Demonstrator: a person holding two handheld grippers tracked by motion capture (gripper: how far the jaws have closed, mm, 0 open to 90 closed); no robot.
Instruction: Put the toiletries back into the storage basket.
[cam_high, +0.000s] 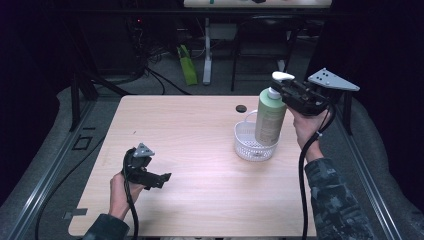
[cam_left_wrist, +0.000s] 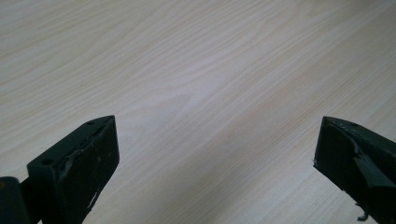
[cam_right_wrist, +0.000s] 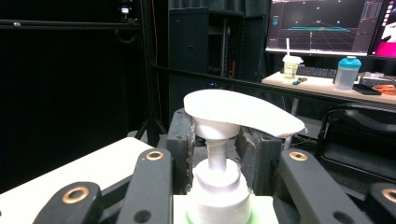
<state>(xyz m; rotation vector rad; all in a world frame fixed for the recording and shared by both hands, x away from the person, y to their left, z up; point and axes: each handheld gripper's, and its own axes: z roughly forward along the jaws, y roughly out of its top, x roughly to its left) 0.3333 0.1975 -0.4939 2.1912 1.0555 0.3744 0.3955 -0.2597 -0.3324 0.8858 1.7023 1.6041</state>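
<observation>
One pale green plastic pump bottle (cam_high: 270, 118) with a white dispenser head (cam_right_wrist: 243, 114) and a printed label on its side stands upright, its base inside the one white perforated plastic basket (cam_high: 245, 145) at the right middle of the table. The dispenser head consists of a broad, flat white spout, a thin white stem and a ribbed white collar above the green shoulder. The basket is round and shallow, with a looped handle rising at its far-left rim. The right gripper (cam_high: 289, 95) is held at the bottle's top by the person's right hand (cam_high: 306, 126); its two black fingers (cam_right_wrist: 180, 140) are pinched on the pump's neck just beneath the spout, one on each side of the stem. A grey three-cornered plate (cam_high: 333, 80) sits on top of this gripper. One small dark round disc (cam_high: 241, 108) lies in the table surface just beyond the basket. The left gripper (cam_high: 161, 179) is held low over the near-left part of the light wood-grain table (cam_high: 190, 150) by the left hand (cam_high: 119, 192); its two black fingers (cam_left_wrist: 81, 163) are spread wide apart over bare wood, holding nothing. Beyond the table, a desk carries one lidded cup with a straw (cam_right_wrist: 291, 65) and one blue-capped shaker bottle (cam_right_wrist: 348, 73).
</observation>
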